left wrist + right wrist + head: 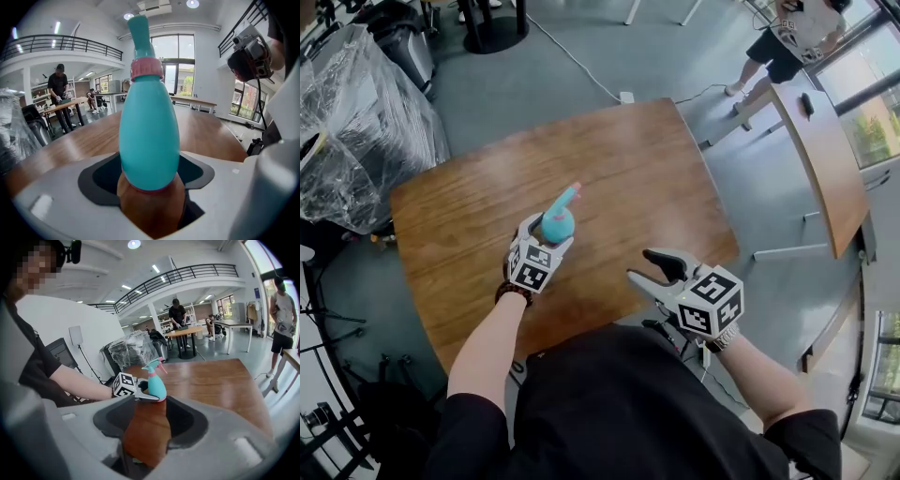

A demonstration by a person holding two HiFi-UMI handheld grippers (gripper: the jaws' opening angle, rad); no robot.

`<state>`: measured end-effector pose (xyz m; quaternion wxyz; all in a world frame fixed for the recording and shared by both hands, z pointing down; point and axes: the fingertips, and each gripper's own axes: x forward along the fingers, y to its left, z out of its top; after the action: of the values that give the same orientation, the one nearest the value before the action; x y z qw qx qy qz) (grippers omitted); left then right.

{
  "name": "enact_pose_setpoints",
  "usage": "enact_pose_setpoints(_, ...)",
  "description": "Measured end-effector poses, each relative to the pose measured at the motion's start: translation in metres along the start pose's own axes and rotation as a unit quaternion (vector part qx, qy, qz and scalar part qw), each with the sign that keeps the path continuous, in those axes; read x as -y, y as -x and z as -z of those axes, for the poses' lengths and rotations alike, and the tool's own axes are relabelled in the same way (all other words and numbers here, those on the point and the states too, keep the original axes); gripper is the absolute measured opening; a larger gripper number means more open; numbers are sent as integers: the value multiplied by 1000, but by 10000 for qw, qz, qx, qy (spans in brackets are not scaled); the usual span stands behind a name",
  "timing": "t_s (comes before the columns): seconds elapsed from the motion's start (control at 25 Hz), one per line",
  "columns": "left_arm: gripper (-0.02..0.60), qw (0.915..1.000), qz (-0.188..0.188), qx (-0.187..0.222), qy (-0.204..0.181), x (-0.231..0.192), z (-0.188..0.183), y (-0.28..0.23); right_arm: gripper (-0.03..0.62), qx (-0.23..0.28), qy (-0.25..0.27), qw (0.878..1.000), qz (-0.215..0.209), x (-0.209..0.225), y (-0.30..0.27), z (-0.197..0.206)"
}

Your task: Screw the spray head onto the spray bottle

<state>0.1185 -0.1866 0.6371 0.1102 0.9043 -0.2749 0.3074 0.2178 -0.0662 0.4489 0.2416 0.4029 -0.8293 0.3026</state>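
The upright teal plastic spray bottle [559, 223] is clasped by the left gripper [547, 240]; off to its right, the right gripper [639, 264] is held agape, empty.

No words, brands or numbers legible anywhere, only black-and-white square marker patterns on the cubes of the left gripper [547, 234] and right gripper [640, 264], teal spray bottle [150, 136] without readable label, blue wall sign [257, 292] too small to read

One spray bottle [560, 219] — one left gripper [549, 234], one right gripper [644, 265].
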Motion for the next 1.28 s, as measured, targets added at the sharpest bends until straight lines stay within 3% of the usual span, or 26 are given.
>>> enact_pose_setpoints(0.52, 428, 9997, -119, -143, -174, -1, 4, -4, 196, 101, 37, 9997, -240, 4, -16, -3)
enact_pose_setpoints(0.8, 432, 9995, -160, 18, -261, -5, 0, 35, 173, 373, 181, 9991, -84, -11, -30, -11)
enact_pose_setpoints(1.08, 334, 9969, -83, 784, -60, 6, -51, 116, -2, 1027, 335, 9936, 331, -39, -44, -31)
enact_pose_setpoints(1.28, 248, 9913, 189, 1301, -95, 29, -87, 158, -6, 1215, 342, 9908, 494, -62, -60, -35)
